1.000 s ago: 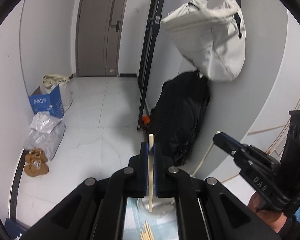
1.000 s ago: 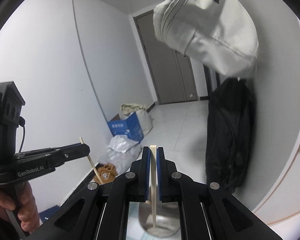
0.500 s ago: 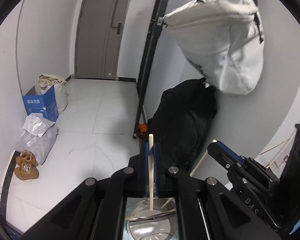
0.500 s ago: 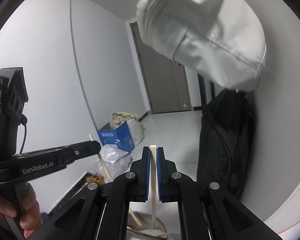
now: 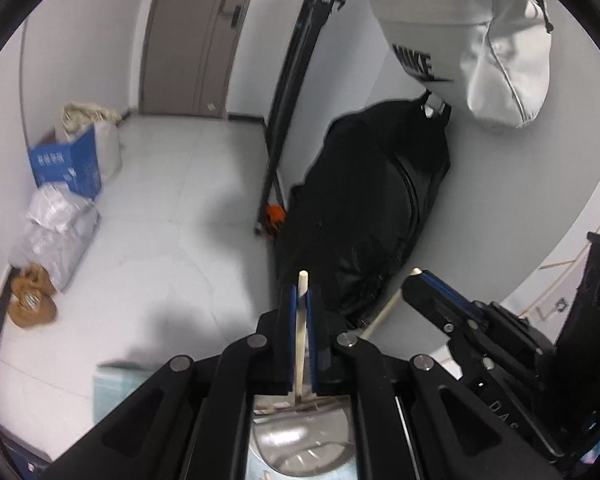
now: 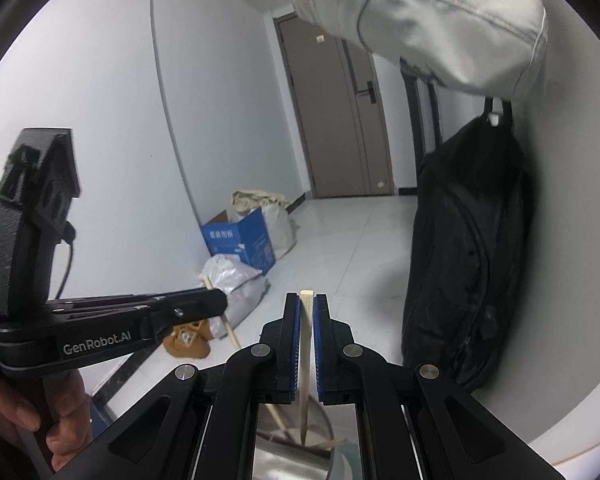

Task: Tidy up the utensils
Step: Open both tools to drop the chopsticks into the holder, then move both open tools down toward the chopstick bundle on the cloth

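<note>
The left claw (image 5: 300,300) is clamped on a pale wooden chopstick (image 5: 301,336), whose lower end hangs over the round shiny steel container (image 5: 300,448) below. The right claw (image 6: 307,312) is likewise clamped on a second pale wooden chopstick (image 6: 305,368), its pointed tip dipping into the same container (image 6: 296,460), where another stick lies.

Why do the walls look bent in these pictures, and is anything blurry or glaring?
Both views are fisheye, so straight walls and the door bow and black corners ring the picture. Left wrist view: the floor items, like the blue box, are slightly smeared, and the metal bowl below the gripper shows soft glare. Right wrist view: the grey bag overhead looks stretched; lighting is even, with faint shadows.
</note>
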### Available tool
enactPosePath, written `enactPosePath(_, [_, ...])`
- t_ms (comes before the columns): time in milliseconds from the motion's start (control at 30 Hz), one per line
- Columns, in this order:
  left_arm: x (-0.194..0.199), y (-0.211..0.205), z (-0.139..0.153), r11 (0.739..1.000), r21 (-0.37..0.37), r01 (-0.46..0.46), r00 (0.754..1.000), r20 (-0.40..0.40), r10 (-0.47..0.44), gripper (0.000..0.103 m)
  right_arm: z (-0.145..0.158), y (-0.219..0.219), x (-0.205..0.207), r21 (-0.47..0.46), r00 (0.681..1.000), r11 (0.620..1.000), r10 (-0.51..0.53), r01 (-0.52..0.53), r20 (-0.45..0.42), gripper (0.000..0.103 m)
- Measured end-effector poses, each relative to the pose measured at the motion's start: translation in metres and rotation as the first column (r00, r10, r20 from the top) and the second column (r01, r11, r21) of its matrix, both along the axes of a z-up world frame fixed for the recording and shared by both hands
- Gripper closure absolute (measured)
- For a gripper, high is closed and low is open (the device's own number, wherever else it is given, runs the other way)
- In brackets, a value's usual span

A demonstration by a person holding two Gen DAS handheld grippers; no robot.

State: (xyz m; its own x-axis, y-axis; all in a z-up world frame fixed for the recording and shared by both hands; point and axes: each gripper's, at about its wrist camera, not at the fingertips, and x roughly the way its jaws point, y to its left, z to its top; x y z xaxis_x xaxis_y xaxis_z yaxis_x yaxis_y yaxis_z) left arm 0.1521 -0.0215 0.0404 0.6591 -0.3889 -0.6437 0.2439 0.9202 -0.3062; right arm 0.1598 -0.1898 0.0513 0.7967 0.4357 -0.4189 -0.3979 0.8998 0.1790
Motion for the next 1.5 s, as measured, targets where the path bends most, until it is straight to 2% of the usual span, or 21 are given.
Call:
enactPosePath(133, [0.002, -0.002, -0.005, 1.0, -0.009, 0.028, 0.999, -0.021, -0.028, 0.102, -0.009, 0.002, -0.002, -0.001, 0.999, 1.0, 0.015, -0.015, -0.038, 0.098])
enactPosePath(300, [0.003, -0.004, -0.007, 0.991, -0.066, 0.121, 0.988, -0.087, -0.126, 0.1, -0.024, 0.0, -0.005, 0.016, 0.994, 0.999, 0.036, -0.035, -0.101, 0.094])
enactPosePath(367, [0.002, -0.002, -0.004, 0.992, -0.055, 0.117, 0.989, -0.09, -0.121, 0.098, -0.025, -0.004, -0.006, 0.032, 0.991, 0.998, 0.048, -0.044, -0.121, 0.093])
enactPosePath(433, [0.001, 0.004, 0.001, 0.99, -0.084, 0.117, 0.988, -0.096, -0.124, 0.085, -0.025, -0.006, -0.009, 0.037, 0.992, 0.999, 0.039, -0.034, -0.123, 0.087])
enactPosePath(500, [-0.003, 0.009, 0.007, 0.988, -0.106, 0.116, 0.988, -0.088, -0.126, 0.052, -0.022, -0.011, -0.014, 0.055, 0.992, 0.998, 0.036, -0.03, -0.122, 0.079])
enactPosePath(533, [-0.007, 0.012, 0.01, 0.989, -0.104, 0.104, 0.991, -0.074, -0.112, 0.047, -0.02, -0.015, -0.017, 0.062, 0.993, 0.998, 0.028, -0.02, -0.119, 0.072])
enactPosePath(633, [-0.016, 0.019, 0.016, 0.995, -0.084, 0.059, 0.996, -0.056, -0.064, 0.046, -0.012, -0.024, -0.028, 0.085, 0.994, 0.996, 0.008, 0.001, -0.107, 0.068])
enactPosePath(733, [-0.025, 0.025, 0.02, 0.997, -0.075, 0.015, 0.998, -0.058, -0.019, 0.046, -0.005, -0.03, -0.037, 0.102, 0.994, 0.995, -0.01, 0.021, -0.105, 0.059])
enactPosePath(867, [-0.047, 0.026, 0.027, 0.999, -0.019, -0.031, 0.999, -0.025, 0.03, 0.046, 0.004, -0.032, -0.054, 0.114, 0.995, 0.993, -0.034, 0.045, -0.097, 0.046])
enactPosePath(1000, [-0.065, 0.026, 0.034, 0.996, 0.022, -0.084, 0.996, 0.006, 0.084, 0.045, 0.012, -0.028, -0.071, 0.124, 0.996, 0.992, -0.017, 0.028, -0.089, 0.042])
enactPosePath(1167, [-0.087, 0.022, 0.04, 0.993, 0.071, -0.099, 0.994, 0.045, 0.096, 0.045, 0.021, -0.02, -0.098, 0.125, 0.998, 0.992, 0.008, -0.001, -0.055, 0.028])
enactPosePath(1300, [-0.113, 0.013, 0.047, 0.987, 0.126, -0.105, 0.99, 0.109, 0.091, 0.043, 0.029, -0.013, -0.12, 0.121, 0.999, 0.992, 0.032, -0.027, -0.039, 0.027])
enactPosePath(1367, [-0.123, 0.013, 0.049, 0.985, 0.128, -0.113, 0.987, 0.128, 0.097, 0.039, 0.029, -0.011, -0.131, 0.119, 0.999, 0.992, 0.034, -0.031, -0.028, 0.023])
enactPosePath(1500, [-0.14, 0.015, 0.051, 0.98, 0.124, -0.155, 0.976, 0.17, 0.133, 0.035, 0.025, -0.006, -0.149, 0.111, 0.999, 0.993, 0.043, -0.042, -0.013, 0.022])
